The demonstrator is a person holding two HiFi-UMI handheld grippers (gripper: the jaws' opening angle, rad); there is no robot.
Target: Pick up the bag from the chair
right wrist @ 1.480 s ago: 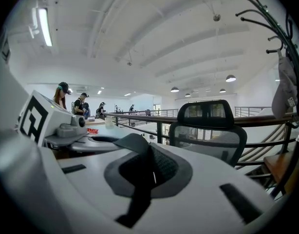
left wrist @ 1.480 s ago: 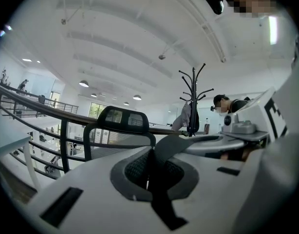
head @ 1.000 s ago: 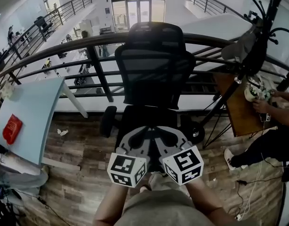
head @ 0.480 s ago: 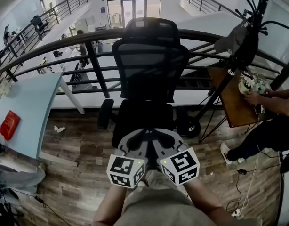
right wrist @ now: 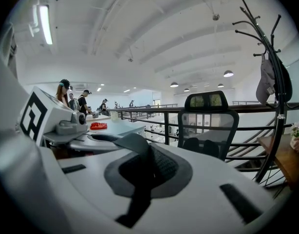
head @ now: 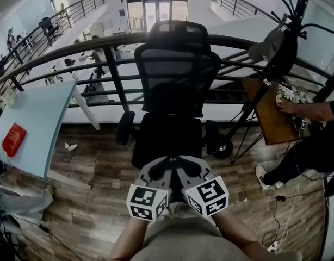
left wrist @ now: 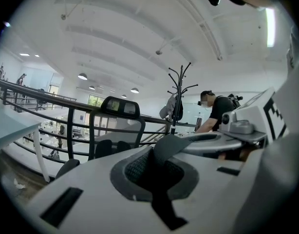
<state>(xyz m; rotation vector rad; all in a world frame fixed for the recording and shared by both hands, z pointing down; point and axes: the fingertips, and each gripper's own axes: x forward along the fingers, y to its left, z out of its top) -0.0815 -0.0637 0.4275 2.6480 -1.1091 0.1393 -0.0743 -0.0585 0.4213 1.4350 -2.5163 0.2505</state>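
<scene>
Head view: a black mesh-backed office chair (head: 177, 72) is seen standing on a wood-plank floor (head: 91, 200), its back toward a dark metal railing (head: 80, 50) at the edge of a mezzanine. The seat (head: 167, 137) is shown as a uniformly dark surface, and the bag cannot be told apart from it in any view. The left gripper (head: 158, 166) and the right gripper (head: 192, 166) are held side by side close to the person's body, just short of the seat's front edge, with the marker cubes nearest the camera. Left gripper view: the left gripper's (left wrist: 155, 167) jaws are closed together, only a narrow dark seam being left between them, and nothing is held; the chair (left wrist: 118, 126) is seen beyond, facing the camera and well apart from the jaws, with a black coat stand (left wrist: 177, 94) and a person in a dark shirt (left wrist: 216, 112) farther right. Right gripper view: the right gripper's (right wrist: 140, 168) jaws are likewise closed on nothing, and the chair (right wrist: 208, 126) is framed ahead against the railing. To the person's left a light blue table (head: 39, 118) is shown bearing a red object (head: 13, 139); to the right a grey item (head: 267, 45) is hung on the coat stand, beside a small wooden table (head: 267, 121) on which another person's hand (head: 291, 106) is rested
</scene>
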